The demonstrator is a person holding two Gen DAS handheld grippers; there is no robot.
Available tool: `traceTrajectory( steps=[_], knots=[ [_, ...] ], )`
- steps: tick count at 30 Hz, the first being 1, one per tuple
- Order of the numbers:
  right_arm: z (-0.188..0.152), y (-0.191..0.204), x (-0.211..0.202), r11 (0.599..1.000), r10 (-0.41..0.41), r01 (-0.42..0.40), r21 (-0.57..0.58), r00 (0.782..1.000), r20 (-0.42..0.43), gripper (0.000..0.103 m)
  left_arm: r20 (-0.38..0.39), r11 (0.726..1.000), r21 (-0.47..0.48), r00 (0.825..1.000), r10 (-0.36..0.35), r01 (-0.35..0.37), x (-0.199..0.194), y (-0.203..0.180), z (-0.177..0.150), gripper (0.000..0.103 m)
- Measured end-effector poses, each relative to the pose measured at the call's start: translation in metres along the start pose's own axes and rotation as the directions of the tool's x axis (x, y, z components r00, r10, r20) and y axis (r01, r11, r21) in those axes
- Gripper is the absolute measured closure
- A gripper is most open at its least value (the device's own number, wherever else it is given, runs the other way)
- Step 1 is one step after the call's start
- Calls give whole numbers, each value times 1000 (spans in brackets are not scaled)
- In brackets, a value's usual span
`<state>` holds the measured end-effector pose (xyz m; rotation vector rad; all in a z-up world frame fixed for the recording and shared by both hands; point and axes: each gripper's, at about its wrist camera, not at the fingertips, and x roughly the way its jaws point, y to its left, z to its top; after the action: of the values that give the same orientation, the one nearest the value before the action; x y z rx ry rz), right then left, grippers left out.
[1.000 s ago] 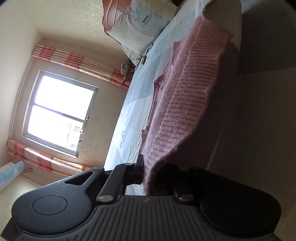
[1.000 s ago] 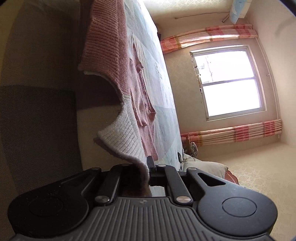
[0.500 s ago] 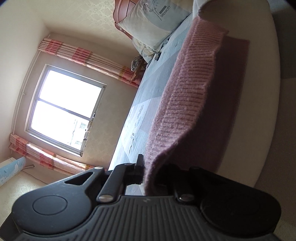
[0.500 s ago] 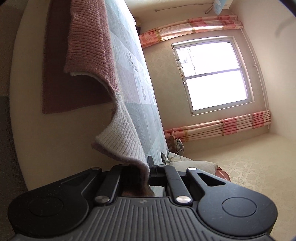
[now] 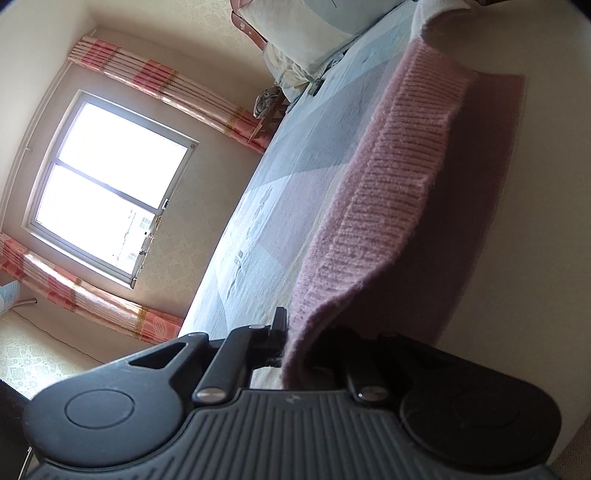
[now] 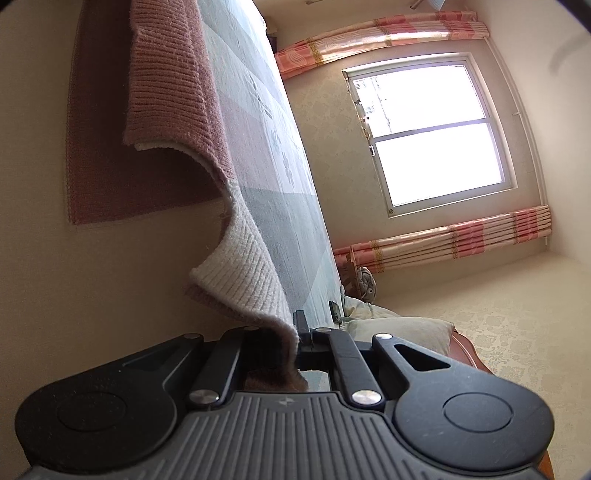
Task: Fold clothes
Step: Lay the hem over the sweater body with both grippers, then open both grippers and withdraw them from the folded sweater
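Observation:
A pink ribbed knit sweater (image 5: 391, 206) with a cream band (image 6: 247, 269) hangs stretched over the bed's edge, draped down the beige side of the mattress. My left gripper (image 5: 291, 332) is shut on one pink edge of it. In the right wrist view my right gripper (image 6: 295, 328) is shut on the cream-banded edge. The sweater's far part (image 6: 173, 85) lies along the top edge of the bed. Both views are rolled sideways, and the knit covers part of each gripper's fingers.
The bed carries a pale blue and grey patterned sheet (image 5: 280, 192) and pillows (image 5: 310, 26) at a wooden headboard. A bright window (image 6: 428, 133) with pink striped curtains (image 6: 443, 243) faces the bed. A small dark object (image 6: 334, 310) lies on the sheet near the pillows.
Both grippers have drawn the sweater back over the bed's edge, so more of it hangs down the mattress side. The part with the sleeves that lay on the sheet has left view.

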<state>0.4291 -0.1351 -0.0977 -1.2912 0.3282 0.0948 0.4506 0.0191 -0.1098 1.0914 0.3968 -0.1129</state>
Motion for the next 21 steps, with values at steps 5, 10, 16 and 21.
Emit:
traceTrajectory(
  steps=[5, 10, 16, 21],
  knots=[
    [0, 23, 25, 999, 52, -52, -2, 998, -17, 93, -36, 997, -39, 997, -64, 63, 13, -8, -12, 89],
    [0, 29, 30, 997, 70, -69, 39, 997, -31, 78, -40, 984, -131, 991, -129, 123, 0, 11, -17, 88],
    [-14, 2, -22, 987, 100, -101, 124, 995, 17, 44, 22, 944, -253, 977, -212, 211, -57, 39, -33, 55],
    [-25, -9, -56, 966, 175, -179, 185, 984, 38, 36, 54, 921, -281, 962, -266, 271, -98, 41, -41, 52]
  ],
)
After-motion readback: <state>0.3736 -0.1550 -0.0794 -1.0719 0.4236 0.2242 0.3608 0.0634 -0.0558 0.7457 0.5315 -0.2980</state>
